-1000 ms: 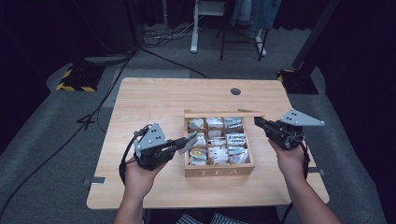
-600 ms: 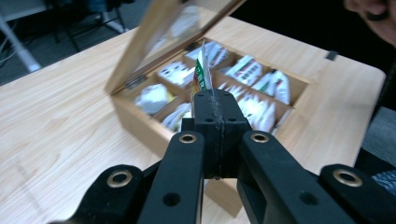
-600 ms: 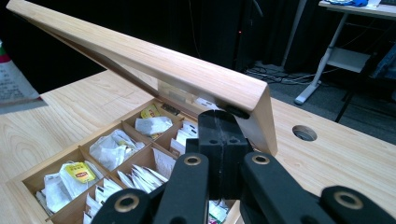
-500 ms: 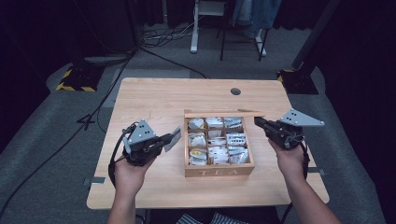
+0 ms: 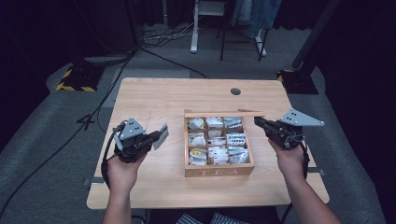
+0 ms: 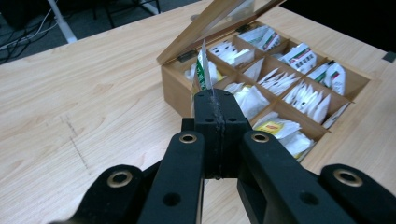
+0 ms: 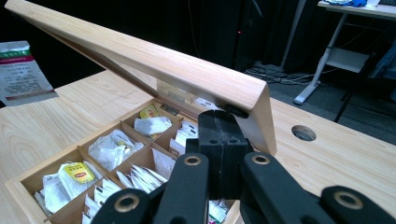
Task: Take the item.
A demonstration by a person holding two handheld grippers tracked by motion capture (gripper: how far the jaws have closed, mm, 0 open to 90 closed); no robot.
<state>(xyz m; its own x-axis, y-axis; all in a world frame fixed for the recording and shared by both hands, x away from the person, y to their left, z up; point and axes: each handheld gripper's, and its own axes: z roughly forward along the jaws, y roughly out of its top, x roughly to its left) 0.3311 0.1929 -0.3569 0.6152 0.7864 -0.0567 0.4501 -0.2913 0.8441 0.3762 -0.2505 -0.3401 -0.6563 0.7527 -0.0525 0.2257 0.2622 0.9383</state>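
An open wooden tea box [image 5: 219,171] sits mid-table, its compartments full of tea bags [image 5: 219,151]. The lid [image 5: 224,113] stands raised at the back. My left gripper [image 5: 154,138] hovers left of the box, shut on a white and green tea packet [image 5: 162,135]. In the left gripper view the packet [image 6: 203,70] sticks up edge-on from the shut left gripper [image 6: 216,93], with the box [image 6: 177,88] beyond. My right gripper [image 5: 258,122] is shut at the lid's right end. In the right gripper view the right gripper [image 7: 223,116] touches the underside of the tilted lid [image 7: 140,60]; the packet [image 7: 23,70] hangs at far left.
A round cable hole [image 5: 236,91] lies in the table [image 5: 154,98] behind the box. Bare tabletop stretches left of the box and along the front edge. Dark floor, cables and a white desk leg [image 5: 194,28] lie beyond the table.
My left gripper has drawn leftward away from the box, carrying the tea packet with it. The right gripper and the lid have stayed put.
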